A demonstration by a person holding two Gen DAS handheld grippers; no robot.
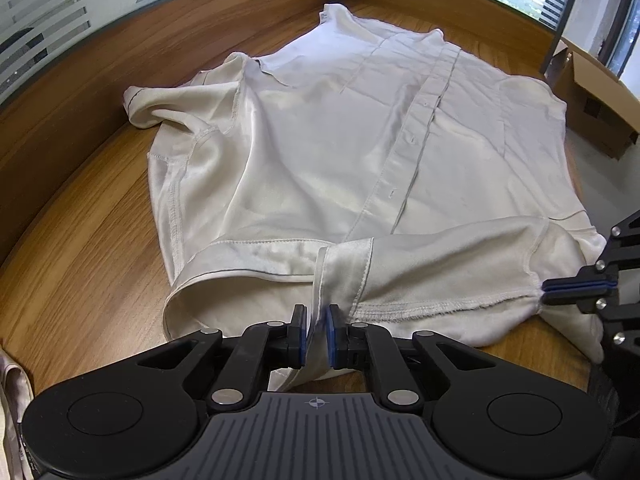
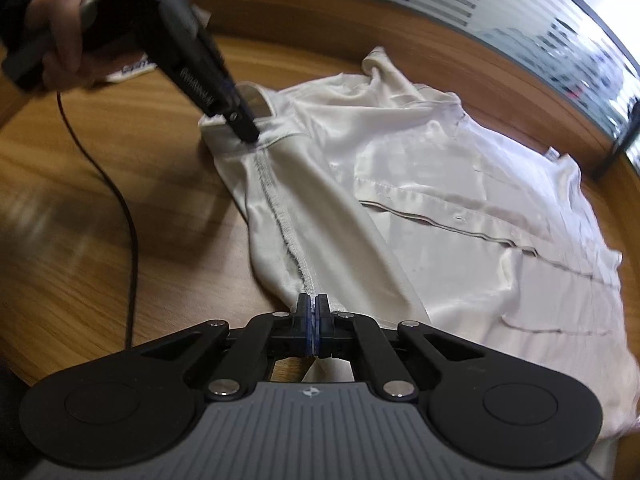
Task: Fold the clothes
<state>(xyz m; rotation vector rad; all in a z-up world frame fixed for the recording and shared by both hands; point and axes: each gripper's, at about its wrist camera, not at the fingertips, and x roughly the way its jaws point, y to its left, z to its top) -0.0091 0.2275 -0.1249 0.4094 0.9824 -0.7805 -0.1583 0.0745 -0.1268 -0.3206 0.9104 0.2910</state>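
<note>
Left gripper [image 1: 318, 320] pinching sleeve cuff [image 1: 344, 268], right gripper [image 2: 313, 322] clamping sleeve seam [image 2: 280, 216] of white shirt [image 1: 320, 140]; carrying sleeve taut, both ends level, avoiding wrinkles

Bare wooden tabletop [image 1: 80, 240] lies open at the left of the left wrist frame, bounded at upper left by a raised wooden partition [image 1: 120, 52]. The shirt [image 1: 320, 140] fills the centre. A cardboard box [image 1: 592, 96] blocks the upper right. A black cable [image 2: 124, 216] crosses the tabletop at the left of the right wrist frame.
</note>
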